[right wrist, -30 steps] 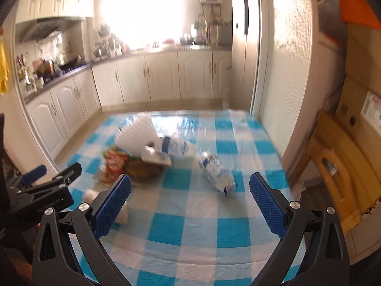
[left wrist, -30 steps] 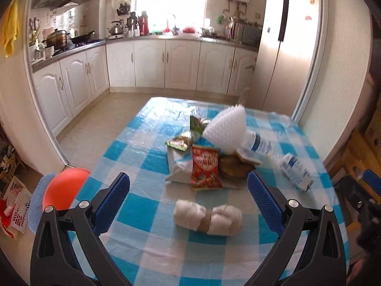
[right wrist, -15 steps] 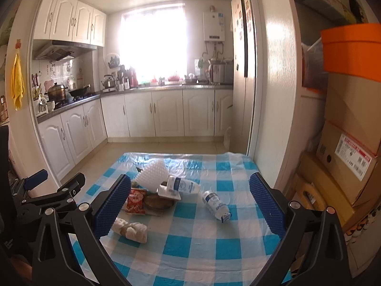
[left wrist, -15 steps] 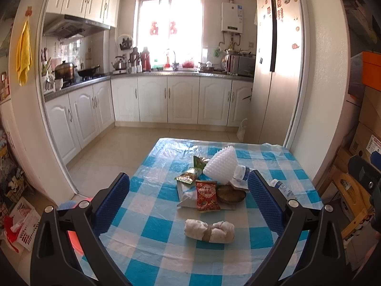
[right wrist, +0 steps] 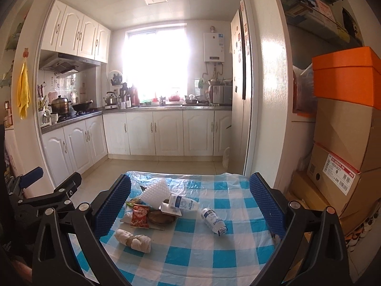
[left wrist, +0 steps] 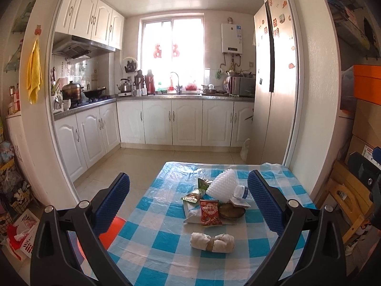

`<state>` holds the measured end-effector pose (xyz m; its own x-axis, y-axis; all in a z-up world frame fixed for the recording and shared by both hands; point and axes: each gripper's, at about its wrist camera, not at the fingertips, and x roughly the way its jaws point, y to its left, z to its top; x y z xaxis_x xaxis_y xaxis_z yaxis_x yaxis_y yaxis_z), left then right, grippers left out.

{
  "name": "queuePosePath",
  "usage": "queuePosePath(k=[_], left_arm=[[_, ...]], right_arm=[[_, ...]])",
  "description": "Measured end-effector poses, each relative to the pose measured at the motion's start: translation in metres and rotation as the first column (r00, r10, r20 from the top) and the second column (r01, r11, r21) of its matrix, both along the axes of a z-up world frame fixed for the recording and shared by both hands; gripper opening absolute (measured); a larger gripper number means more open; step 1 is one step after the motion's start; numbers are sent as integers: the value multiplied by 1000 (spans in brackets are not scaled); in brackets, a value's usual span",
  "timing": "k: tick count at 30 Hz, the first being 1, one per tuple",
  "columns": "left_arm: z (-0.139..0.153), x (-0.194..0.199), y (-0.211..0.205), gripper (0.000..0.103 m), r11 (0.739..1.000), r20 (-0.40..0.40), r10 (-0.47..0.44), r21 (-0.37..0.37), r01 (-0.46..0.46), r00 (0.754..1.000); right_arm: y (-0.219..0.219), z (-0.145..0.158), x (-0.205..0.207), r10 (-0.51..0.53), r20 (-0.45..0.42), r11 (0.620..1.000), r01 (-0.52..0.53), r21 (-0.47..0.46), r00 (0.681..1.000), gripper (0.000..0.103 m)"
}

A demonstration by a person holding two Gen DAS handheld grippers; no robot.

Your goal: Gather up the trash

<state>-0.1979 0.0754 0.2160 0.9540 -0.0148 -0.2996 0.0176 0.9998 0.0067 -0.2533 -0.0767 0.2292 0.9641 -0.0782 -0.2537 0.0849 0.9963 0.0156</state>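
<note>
Kitchen (left wrist: 171, 109) bkgd | checked tbl (left wrist: 166, 243) – trash pile (left wrist: 212, 205) | tools apart

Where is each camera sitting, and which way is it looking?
Left wrist: on the left hand-held gripper, above the table's near end, facing the kitchen window; own open blue fingers show.
Right wrist: on the right hand-held gripper, facing likewise; own fingers plus the left gripper show.
Shared: checked table, red snack packet, white wad.

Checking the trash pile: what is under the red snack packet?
The red snack packet lies on a white wrapper, beside a brown dish, all on the checked tablecloth. Anything directly beneath the packet is covered.
</note>
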Motion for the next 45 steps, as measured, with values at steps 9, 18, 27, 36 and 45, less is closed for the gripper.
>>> queuePosePath(k=[9, 18, 27, 36, 45], left_arm=[[11, -13, 2, 100, 1000, 49, 15, 0, -15, 999], [12, -19, 2, 100, 1000, 70, 20, 4, -20, 997], [13, -22, 0, 100, 999, 84, 24, 23, -26, 996], [11, -19, 0, 100, 1000, 75, 23, 19, -24, 997], [-3, -1, -2, 100, 999, 30, 31, 31, -32, 999]], right_arm=[[-1, 9, -13, -7, 51, 1000, 7, -3, 999, 99], [-3, 12, -23, -18, 78, 1000, 19, -3, 997, 99], [-7, 12, -25, -22, 85, 1000, 22, 2, 996, 99], [-12, 7, -18, -21, 66, 1000, 21, 6, 998, 99], [-20, -9, -1, -10, 27, 1000, 10, 22, 1000, 99]])
